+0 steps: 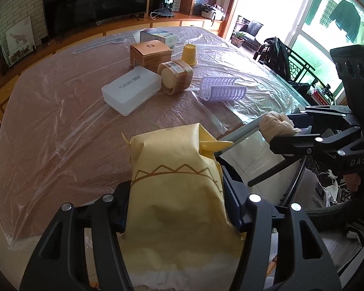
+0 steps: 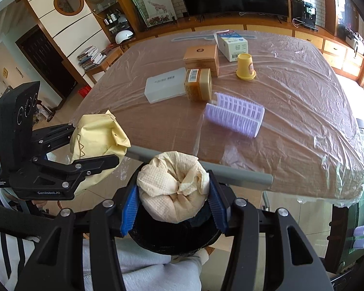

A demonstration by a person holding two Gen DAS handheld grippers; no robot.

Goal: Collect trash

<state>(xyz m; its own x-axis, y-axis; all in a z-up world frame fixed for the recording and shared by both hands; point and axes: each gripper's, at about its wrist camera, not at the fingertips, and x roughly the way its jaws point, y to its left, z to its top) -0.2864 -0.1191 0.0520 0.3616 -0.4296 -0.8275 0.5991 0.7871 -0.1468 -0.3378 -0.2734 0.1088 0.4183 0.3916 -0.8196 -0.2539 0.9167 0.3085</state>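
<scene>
The left gripper (image 1: 179, 208) is angling steeply downward past the near edge of the plastic-sheeted brown table (image 1: 60, 126), its jaws pinching a crumpled yellow paper bag with a brown zigzag line (image 1: 177, 181). Just to its right, the right gripper (image 2: 173, 203) is tilting down at a similar slant, its blue-padded fingers (image 2: 128, 208) pressing on a wadded beige paper towel (image 2: 174, 186) held off the table's edge over a black round rim below. White lettering reading "GenRobot.AI" is showing on the left gripper's black body in the right wrist view, and "DAS" on the right gripper's body in the left wrist view. Well apart, a brown round tub with a barcode label (image 2: 197, 83) is lying on the table beside a white rectangular plastic box (image 2: 165, 87).
</scene>
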